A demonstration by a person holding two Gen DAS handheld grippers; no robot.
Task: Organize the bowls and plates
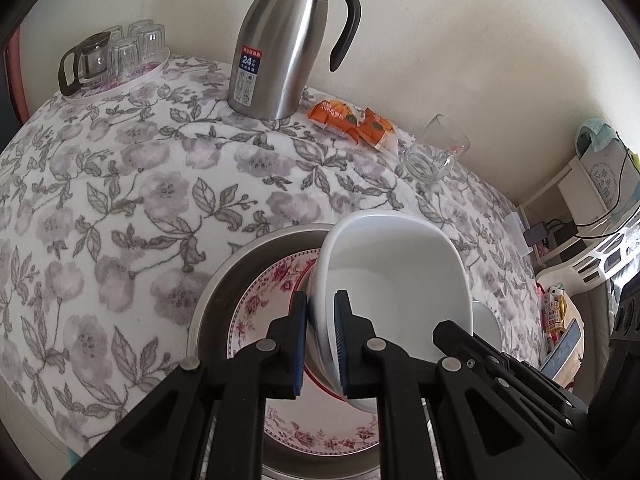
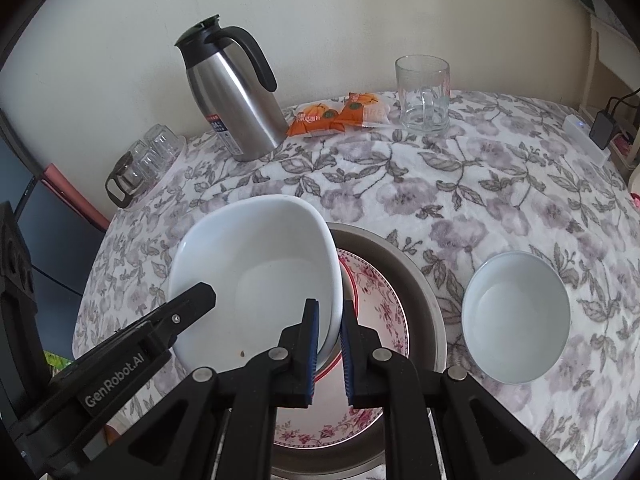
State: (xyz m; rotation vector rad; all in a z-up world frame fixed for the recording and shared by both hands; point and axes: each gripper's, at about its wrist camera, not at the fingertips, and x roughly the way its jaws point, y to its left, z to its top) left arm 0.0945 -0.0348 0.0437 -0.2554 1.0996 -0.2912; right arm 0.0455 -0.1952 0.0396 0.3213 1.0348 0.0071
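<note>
A large white bowl (image 1: 396, 264) (image 2: 260, 264) is held between both grippers over a stack: a metal plate (image 1: 224, 280) (image 2: 412, 276) with a pink floral plate (image 1: 260, 308) (image 2: 380, 308) in it. My left gripper (image 1: 322, 320) is shut on the bowl's left rim. My right gripper (image 2: 330, 328) is shut on its right rim. A red-rimmed dish edge shows under the bowl. A small white bowl (image 2: 516, 320) sits on the cloth to the right.
A steel thermos jug (image 1: 280, 40) (image 2: 232, 92), orange snack packets (image 1: 352, 120) (image 2: 340, 114) and a glass mug (image 1: 436, 152) (image 2: 424, 92) stand at the back. A tray of glasses with a small teapot (image 1: 116, 56) (image 2: 144, 164) is back left. Clutter lies beyond the table's right edge.
</note>
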